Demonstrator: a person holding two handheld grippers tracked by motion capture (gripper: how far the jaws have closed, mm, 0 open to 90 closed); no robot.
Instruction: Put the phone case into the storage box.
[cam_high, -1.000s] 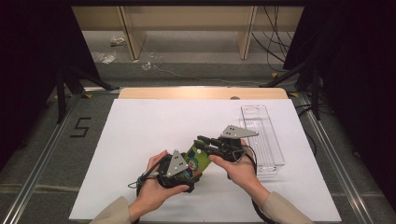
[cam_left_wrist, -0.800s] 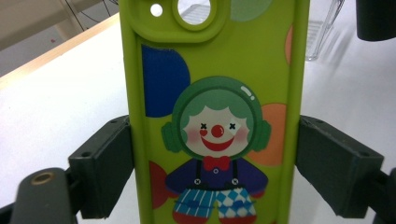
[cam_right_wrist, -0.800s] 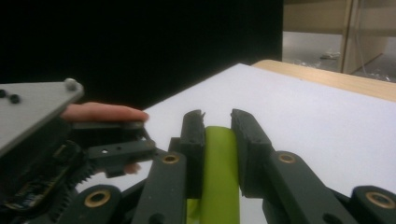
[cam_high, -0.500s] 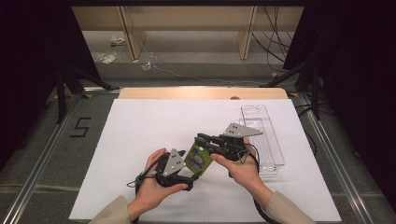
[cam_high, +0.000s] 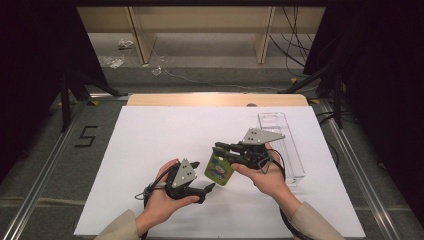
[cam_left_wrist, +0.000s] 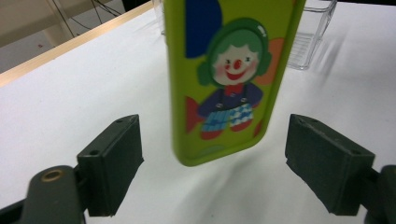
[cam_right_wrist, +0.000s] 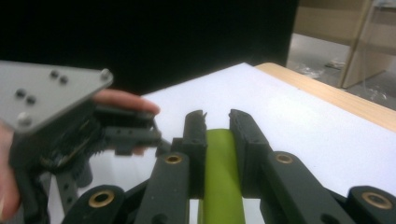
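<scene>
Right now my right jaws are clamped on the top edge of a lime-green phone case, and the case hangs down from them, tilted, with its lower end just above the tabletop. In the right gripper view the case sits as a green strip squeezed between my two black pads, one on each face, with no gap on either side. My right hand carries that gripper from behind the case, toward the near edge of the tabletop.

My left jaws stand wide apart just beside the case's lower end, on the side away from the clear plastic tray. They have just been closing a little, yet in the left gripper view the case hangs between the two pads with open space left on both sides, so nothing is pressed there. That view shows the printed face: a clown with green hair, a red nose and blue dungarees on the green ground. My left hand rests low on the tabletop, nearer to me than the case.

The clear plastic tray lies flat beyond the case, past my right hand, close to the tabletop's far right edge.
</scene>
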